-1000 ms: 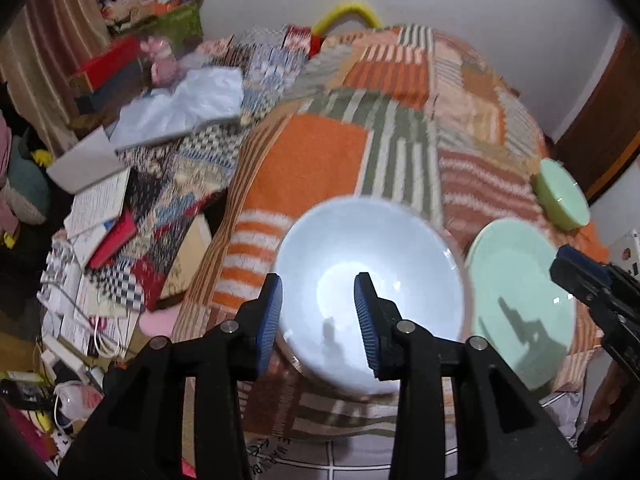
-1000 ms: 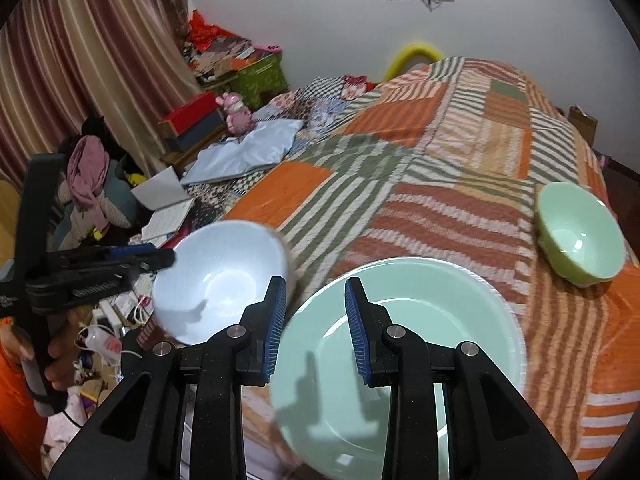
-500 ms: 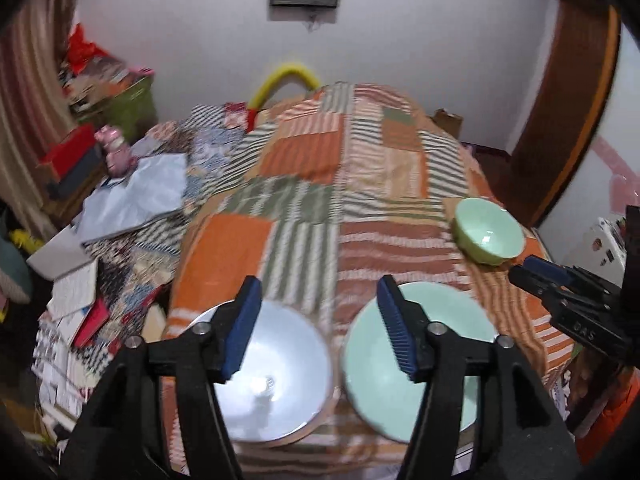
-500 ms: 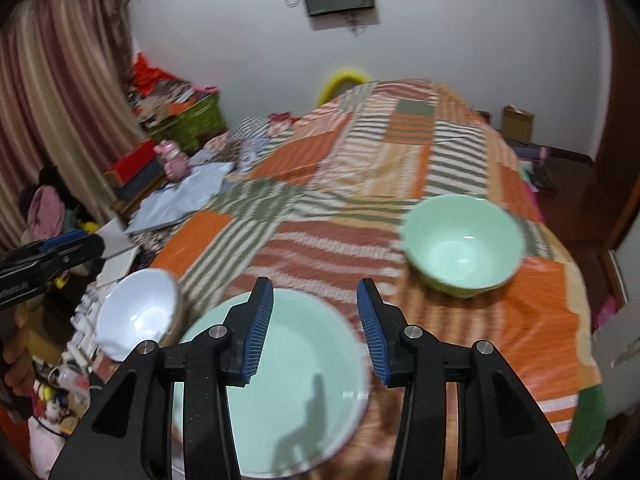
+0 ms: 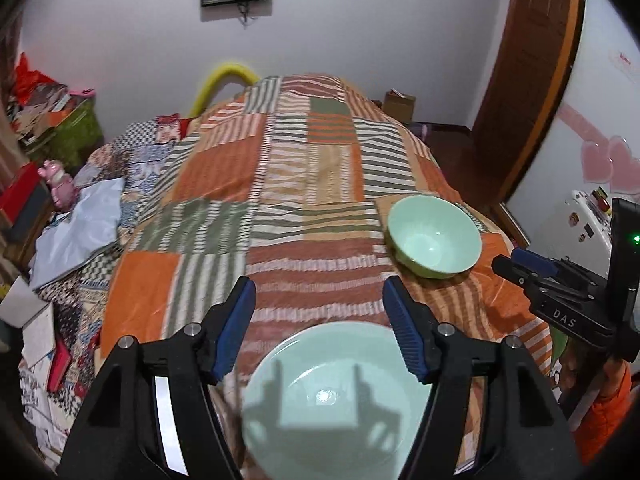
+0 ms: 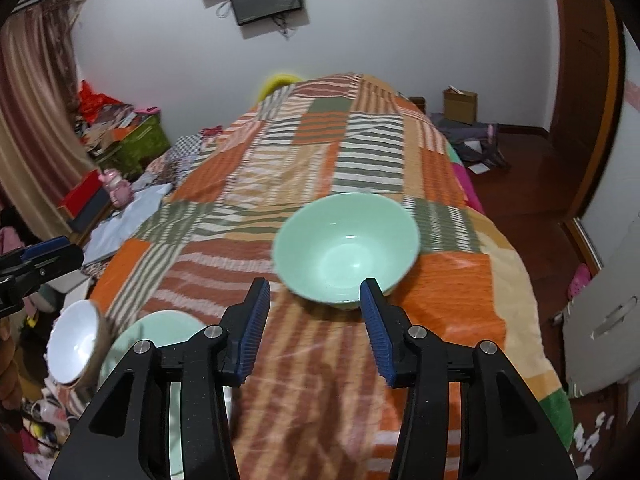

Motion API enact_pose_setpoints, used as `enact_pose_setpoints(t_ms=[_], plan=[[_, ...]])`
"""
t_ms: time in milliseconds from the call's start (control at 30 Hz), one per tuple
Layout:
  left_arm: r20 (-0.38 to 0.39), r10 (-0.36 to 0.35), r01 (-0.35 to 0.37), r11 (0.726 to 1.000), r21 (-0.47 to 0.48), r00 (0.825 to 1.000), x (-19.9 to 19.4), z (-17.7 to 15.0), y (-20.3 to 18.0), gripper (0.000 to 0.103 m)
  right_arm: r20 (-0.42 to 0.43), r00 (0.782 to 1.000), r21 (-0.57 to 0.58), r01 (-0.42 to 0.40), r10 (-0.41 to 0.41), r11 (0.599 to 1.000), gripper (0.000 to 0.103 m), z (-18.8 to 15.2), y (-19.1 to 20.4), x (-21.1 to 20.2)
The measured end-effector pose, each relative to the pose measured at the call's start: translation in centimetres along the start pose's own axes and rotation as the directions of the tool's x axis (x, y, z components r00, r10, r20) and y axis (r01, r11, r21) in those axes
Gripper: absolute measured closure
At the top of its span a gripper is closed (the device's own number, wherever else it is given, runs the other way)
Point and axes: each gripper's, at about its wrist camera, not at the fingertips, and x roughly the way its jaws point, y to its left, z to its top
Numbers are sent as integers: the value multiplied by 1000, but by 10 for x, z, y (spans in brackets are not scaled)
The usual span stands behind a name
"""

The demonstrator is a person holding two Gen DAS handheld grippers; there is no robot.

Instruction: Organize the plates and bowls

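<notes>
Both jaws are opening, gripping nothing; right gripper (image 6: 312, 326) is nearing bowl (image 6: 346, 248) ahead; blur may cause rim-knocking; left gripper (image 5: 320, 328) is hovering over plate (image 5: 332, 396).

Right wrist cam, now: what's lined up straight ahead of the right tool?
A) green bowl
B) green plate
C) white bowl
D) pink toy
A: in the right wrist view the green bowl sits on the striped quilt just past the right tool, between its two fingers' line; the white bowl and green plate lie off to the left.
</notes>
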Motion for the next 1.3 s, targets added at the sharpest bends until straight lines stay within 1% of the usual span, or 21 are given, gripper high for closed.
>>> enact_pose_setpoints(t_ms=[100,333,500,567,667,700,767,867,1000,1067,1133,1300], plan=[[-17,-18,18,1000,11,1000,15,6,-6,37,-8,1000,8,22,-22,1000,60,3,-14,6],[-79,-67,69,997,22,995,67,23,-27,37,-21,997,40,72,-71,997,60,11,-45,26],[-133,-78,84,996,39,988,104,28,-39,37,-52,995,37,84,-82,996,60,15,-57,45],[-147,-80,87,995,46,986,117,30,-43,37,-57,995,36,85,-83,996,63,16,-59,51],[-167,-88,98,994,50,982,135,32,-47,37,-76,994,32,78,-76,996,68,19,-63,61],[-171,-91,101,994,51,981,139,33,-48,37,-84,994,33,77,-74,997,72,19,-65,65],[-180,-98,110,992,56,979,149,34,-51,37,-97,993,30,75,-71,997,76,20,-66,72],[-191,-108,123,990,66,976,162,34,-56,37,-108,992,27,66,-62,997,80,19,-69,79],[-207,-116,131,989,64,972,176,35,-59,38,-139,990,43,26,-19,999,82,18,-73,89],[-215,-131,146,988,52,968,183,36,-61,40,-136,990,37,27,-22,999,82,19,-71,91],[-228,-144,159,986,49,963,189,36,-65,44,-129,991,34,24,-19,999,82,19,-71,91],[-268,-155,173,984,47,951,205,34,-71,50,-137,991,12,-7,9,1000,82,19,-65,92]])
